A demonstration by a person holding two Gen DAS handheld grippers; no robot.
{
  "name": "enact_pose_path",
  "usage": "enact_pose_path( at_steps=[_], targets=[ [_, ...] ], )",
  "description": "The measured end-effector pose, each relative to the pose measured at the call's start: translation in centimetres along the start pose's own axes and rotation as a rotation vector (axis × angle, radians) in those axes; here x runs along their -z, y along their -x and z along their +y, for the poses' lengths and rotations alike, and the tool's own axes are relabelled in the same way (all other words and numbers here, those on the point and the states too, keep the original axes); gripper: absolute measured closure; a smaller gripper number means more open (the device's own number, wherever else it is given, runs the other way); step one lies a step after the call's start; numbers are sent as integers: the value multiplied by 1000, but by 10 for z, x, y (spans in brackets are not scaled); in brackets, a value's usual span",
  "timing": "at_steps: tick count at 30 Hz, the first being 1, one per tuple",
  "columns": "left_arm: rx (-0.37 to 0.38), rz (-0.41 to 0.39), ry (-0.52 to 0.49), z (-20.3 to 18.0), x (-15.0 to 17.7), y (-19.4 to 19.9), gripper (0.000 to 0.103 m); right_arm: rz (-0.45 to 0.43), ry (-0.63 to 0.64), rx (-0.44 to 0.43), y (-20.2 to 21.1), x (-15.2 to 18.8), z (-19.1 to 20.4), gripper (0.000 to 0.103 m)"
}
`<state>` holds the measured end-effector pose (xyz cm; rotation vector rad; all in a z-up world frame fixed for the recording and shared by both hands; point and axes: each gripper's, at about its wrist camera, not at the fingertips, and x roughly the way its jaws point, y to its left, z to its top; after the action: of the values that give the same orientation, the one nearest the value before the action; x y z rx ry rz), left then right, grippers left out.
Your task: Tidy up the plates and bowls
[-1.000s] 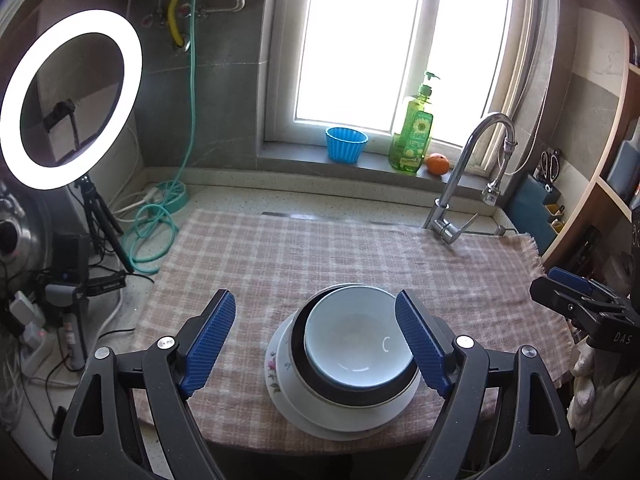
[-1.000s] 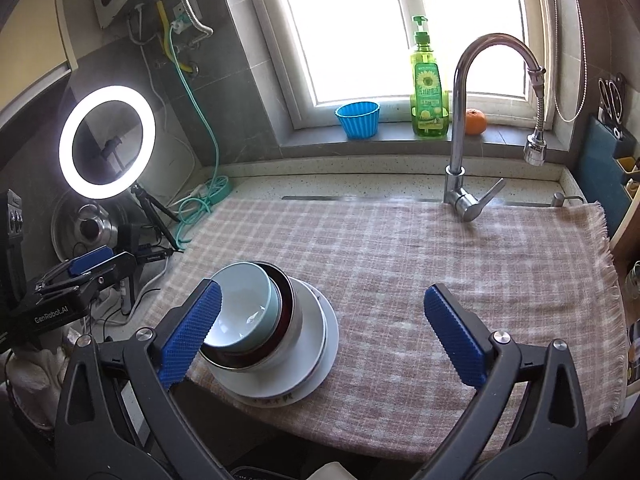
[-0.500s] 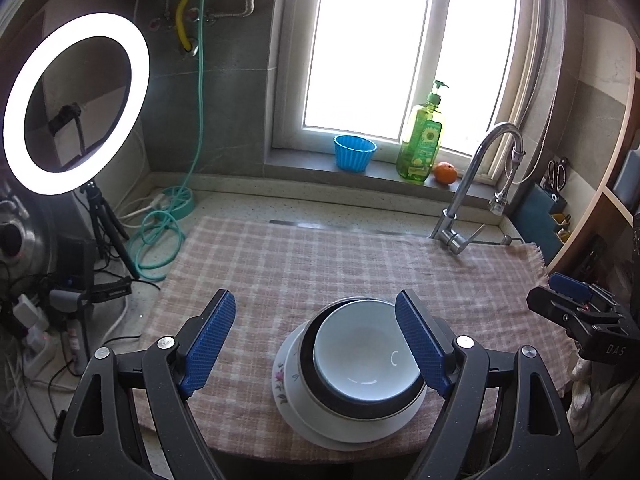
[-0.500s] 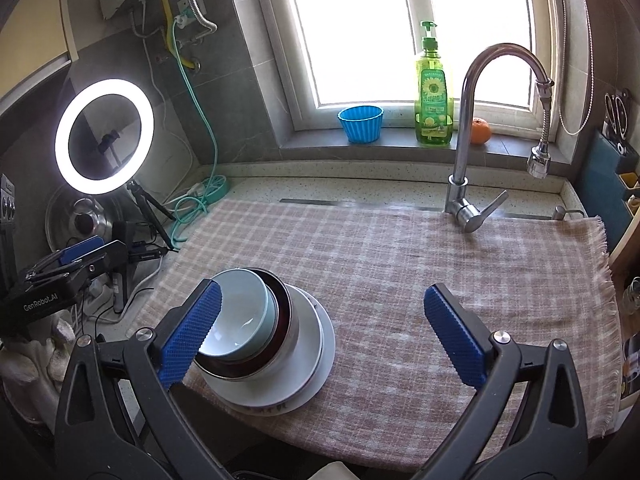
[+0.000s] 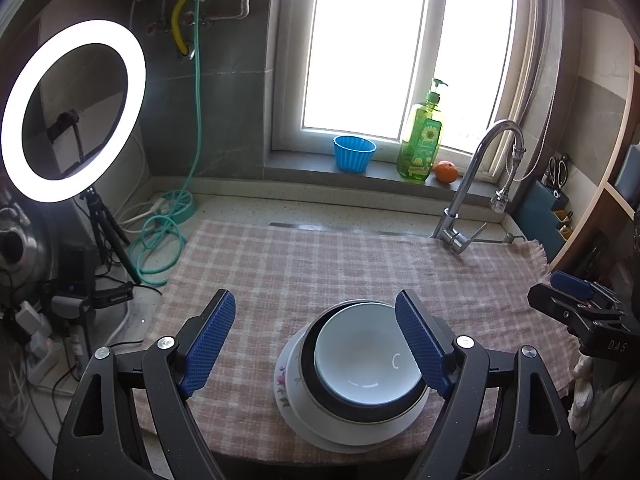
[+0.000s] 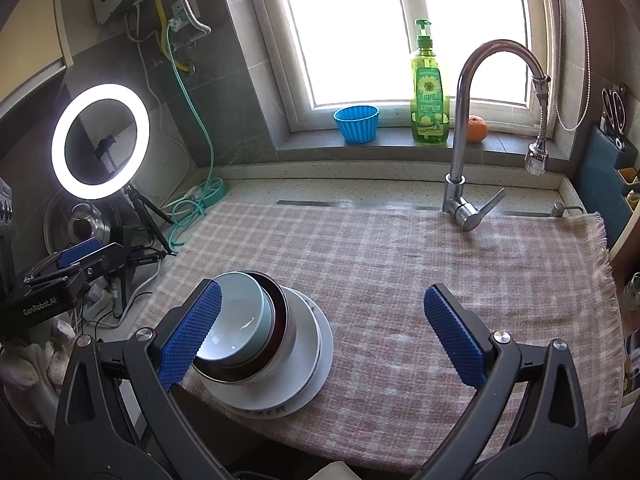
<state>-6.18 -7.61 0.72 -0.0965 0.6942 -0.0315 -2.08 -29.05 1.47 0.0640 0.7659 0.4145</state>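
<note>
the stack of dishes (image 5: pixel 352 376) is seen at the near edge of the checked cloth (image 5: pixel 320 264) on the counter, just ahead of the left claw (image 5: pixel 316 344) and slightly right of its centre line. from the right claw (image 6: pixel 320 336) it lies to the left, so the left is judged nearer. both claws are released and empty. a pale blue bowl (image 5: pixel 366 354) is nested in a dark-rimmed bowl (image 5: pixel 316 376) on a floral plate (image 5: pixel 288 380).

Checked cloth (image 6: pixel 400 280) bare right of dish stack (image 6: pixel 280 344); faucet (image 6: pixel 460 184) behind.
</note>
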Motion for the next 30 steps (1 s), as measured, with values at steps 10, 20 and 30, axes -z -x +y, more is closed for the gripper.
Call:
enact_pose_path(
  at_steps=[10, 20, 30],
  targets=[
    [-26, 17, -1, 3, -3, -6, 20, 1, -28, -4, -3, 1, -4, 0],
    [-45, 24, -10, 1, -7, -10, 20, 14, -33, -16, -9, 1, -4, 0],
    [-60, 4, -33, 0, -8, -14, 20, 25, -42, -13, -16, 1, -5, 0]
  ],
)
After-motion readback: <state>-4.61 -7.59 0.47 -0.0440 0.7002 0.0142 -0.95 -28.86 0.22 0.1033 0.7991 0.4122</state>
